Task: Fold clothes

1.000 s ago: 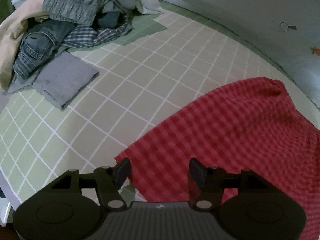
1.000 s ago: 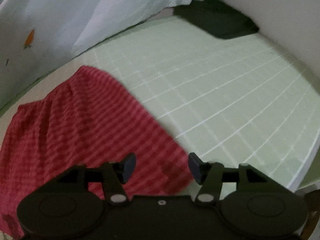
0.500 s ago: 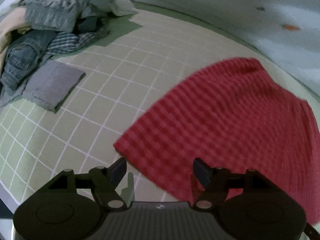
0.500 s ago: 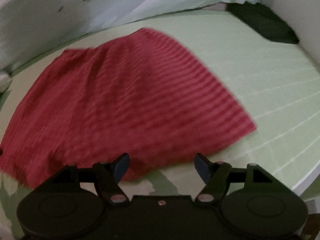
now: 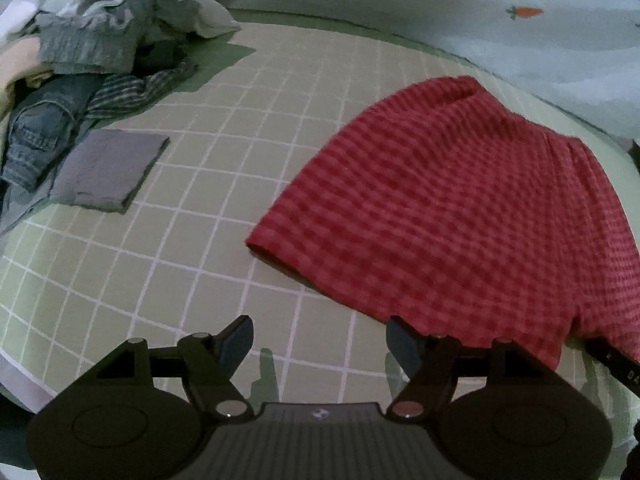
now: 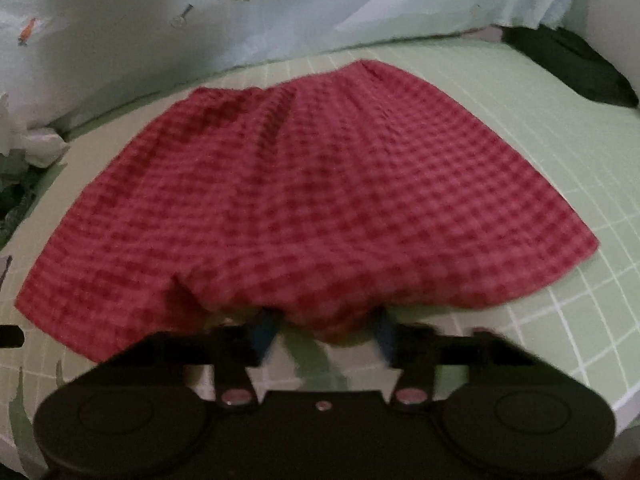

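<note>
The red checked shorts (image 6: pixel 304 196) lie spread flat on the green gridded bed sheet (image 5: pixel 200 184), waistband toward the far pale carrot-print quilt (image 6: pixel 280 12), leg hems toward the cameras, with no fold in them that I can see. Away to the left a grey garment (image 5: pixel 108 174) lies as a neat folded rectangle beside a loose heap of clothes (image 5: pixel 80 56), jeans and a striped piece among them, so I judge one item is folded, the shorts are laid out ready, and the heap remains. The right tool (image 6: pixel 322 330) sits at the near hem with its fingers apart, the cloth's edge just over their tips, gripping nothing. The left tool (image 5: pixel 320 344) hovers with its fingers wide apart over bare sheet just beside the shorts' left leg, also empty. Only the left wrist view shows the folded piece and the heap; only the right wrist view shows the whole outline of the shorts, the notch between the legs, and a dark item (image 6: pixel 568 68) at the far right corner
</note>
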Demonstrator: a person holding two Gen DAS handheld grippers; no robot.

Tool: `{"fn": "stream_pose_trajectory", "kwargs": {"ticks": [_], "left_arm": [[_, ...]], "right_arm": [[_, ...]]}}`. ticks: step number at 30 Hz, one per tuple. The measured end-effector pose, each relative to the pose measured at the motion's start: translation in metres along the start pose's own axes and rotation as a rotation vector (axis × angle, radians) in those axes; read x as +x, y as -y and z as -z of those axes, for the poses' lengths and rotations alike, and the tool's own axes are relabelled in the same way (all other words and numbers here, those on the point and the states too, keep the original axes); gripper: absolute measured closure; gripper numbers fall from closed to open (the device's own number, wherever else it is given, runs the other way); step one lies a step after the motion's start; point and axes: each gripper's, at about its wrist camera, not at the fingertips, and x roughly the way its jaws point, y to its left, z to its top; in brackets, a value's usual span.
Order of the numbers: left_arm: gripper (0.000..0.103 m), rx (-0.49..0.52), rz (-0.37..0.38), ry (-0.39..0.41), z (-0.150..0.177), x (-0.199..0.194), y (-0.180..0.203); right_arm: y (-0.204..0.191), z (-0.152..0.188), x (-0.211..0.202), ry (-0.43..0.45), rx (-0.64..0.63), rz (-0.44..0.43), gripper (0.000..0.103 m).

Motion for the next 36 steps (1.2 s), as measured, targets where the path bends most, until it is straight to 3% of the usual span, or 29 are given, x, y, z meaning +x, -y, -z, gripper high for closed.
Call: {"fn": "stream_pose_trajectory", "kwargs": {"ticks": [2, 4, 9, 15, 17, 26, 33, 36], "left_arm": [[0.029, -0.013, 0.007, 0.003, -0.002, 0.000, -0.003], [0.029, -0.021, 0.015, 0.006, -0.003, 0.000, -0.004], [0.029, -0.053, 0.026, 0.000, -0.009, 0.004, -0.011], [0.028, -0.128, 0.011, -0.033, -0.017, 0.015, -0.022], [0.028, -0.136, -0.003, -0.029, -0.019, 0.016, -0.023], [0.028, -0.096, -0.077, -0.035, -0.032, 0.040, -0.028], [0.028, -0.055, -0.104, -0.031, -0.042, 0.056, -0.021], [0.039, -0.020, -0.120, -0.025, -0.045, 0.059, -0.014]], "right_arm": [[-0.001, -0.003, -0.010, 0.019, 0.006, -0.014, 0.101], [0.000, -0.008, -0.024, 0.038, 0.015, -0.026, 0.101], [0.007, -0.013, -0.044, -0.022, 0.064, -0.060, 0.101], [0.014, -0.009, -0.048, -0.084, 0.110, -0.036, 0.072], [0.017, -0.010, -0.052, -0.071, 0.120, -0.025, 0.056], [0.027, -0.026, -0.044, -0.049, 0.123, 0.039, 0.031], [0.037, -0.032, -0.043, -0.055, 0.119, 0.075, 0.030], [0.045, -0.035, -0.045, -0.050, 0.139, 0.105, 0.030]]}}
